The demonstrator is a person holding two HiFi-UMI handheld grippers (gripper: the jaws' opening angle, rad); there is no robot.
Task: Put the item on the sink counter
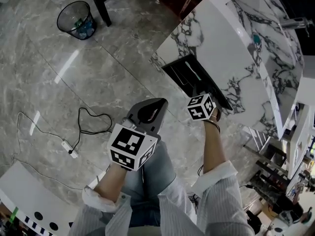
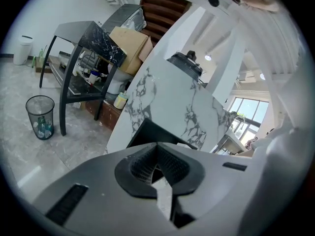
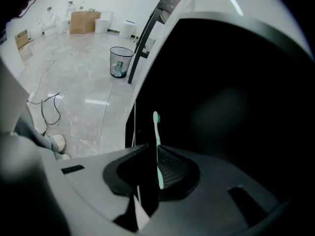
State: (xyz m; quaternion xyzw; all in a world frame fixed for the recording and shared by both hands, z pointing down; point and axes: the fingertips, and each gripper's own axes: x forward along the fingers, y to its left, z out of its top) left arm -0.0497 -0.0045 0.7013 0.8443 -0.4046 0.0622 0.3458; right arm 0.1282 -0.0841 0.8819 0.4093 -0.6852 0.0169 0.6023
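Observation:
A pale teal toothbrush (image 3: 157, 146) stands upright between the jaws of my right gripper (image 3: 156, 157), which is shut on its handle, with the brush head (image 3: 155, 116) pointing away. Behind it is a dark black recess (image 3: 221, 107). In the head view my right gripper (image 1: 199, 96) sits at the mouth of this black recess (image 1: 183, 69) in the side of a marble island (image 1: 246, 58); the toothbrush is hidden there. My left gripper (image 1: 147, 113) hangs lower left over the floor. Its jaws (image 2: 157, 170) are shut with nothing between them.
A wire waste bin (image 1: 76, 19) stands on the grey marble floor at the far left, beside a dark table leg (image 1: 101, 4). A cable and power strip (image 1: 74, 154) lie on the floor to my left. A tap (image 1: 295, 23) shows on the island's far side. Two pale slender items (image 1: 193, 69) lie in the recess.

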